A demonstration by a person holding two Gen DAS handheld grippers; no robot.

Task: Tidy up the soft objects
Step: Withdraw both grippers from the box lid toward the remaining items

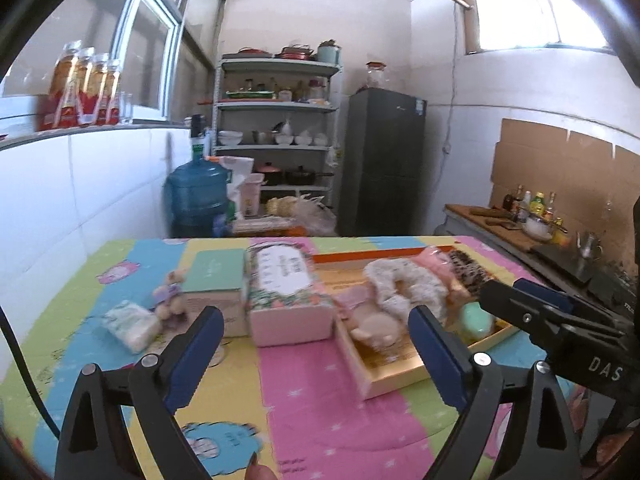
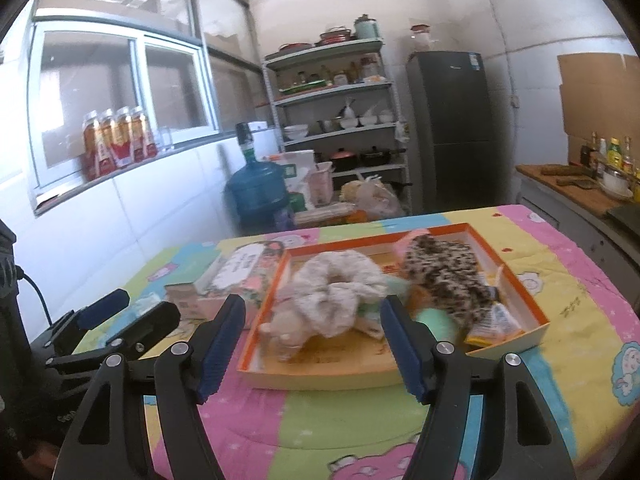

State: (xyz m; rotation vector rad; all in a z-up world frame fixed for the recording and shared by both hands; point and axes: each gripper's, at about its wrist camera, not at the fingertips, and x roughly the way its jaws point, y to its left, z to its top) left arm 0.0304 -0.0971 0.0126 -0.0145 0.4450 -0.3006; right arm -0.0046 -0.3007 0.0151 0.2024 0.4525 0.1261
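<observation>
A shallow orange-rimmed box (image 2: 320, 378) lies on the colourful table mat. In it are a cream fluffy ring (image 2: 340, 280), a leopard-print soft piece (image 2: 444, 272), a beige plush toy (image 2: 284, 332), a mint-green soft item (image 2: 436, 320) and a yellow packet (image 2: 496, 320). My right gripper (image 2: 312, 304) hangs open just in front of the box, nothing between its fingers. My left gripper (image 1: 316, 320) is open too, short of a floral box (image 1: 286, 280). Left of it lie a small purple-dressed teddy (image 1: 170, 296) and a white tissue pack (image 1: 130, 324).
A mint-lidded box (image 1: 218, 276) stands beside the floral one. Behind the table are a blue water jug (image 1: 196, 196), a shelf of dishes (image 1: 276, 128) and a dark fridge (image 1: 384, 160). A counter with bottles (image 1: 532, 208) runs along the right.
</observation>
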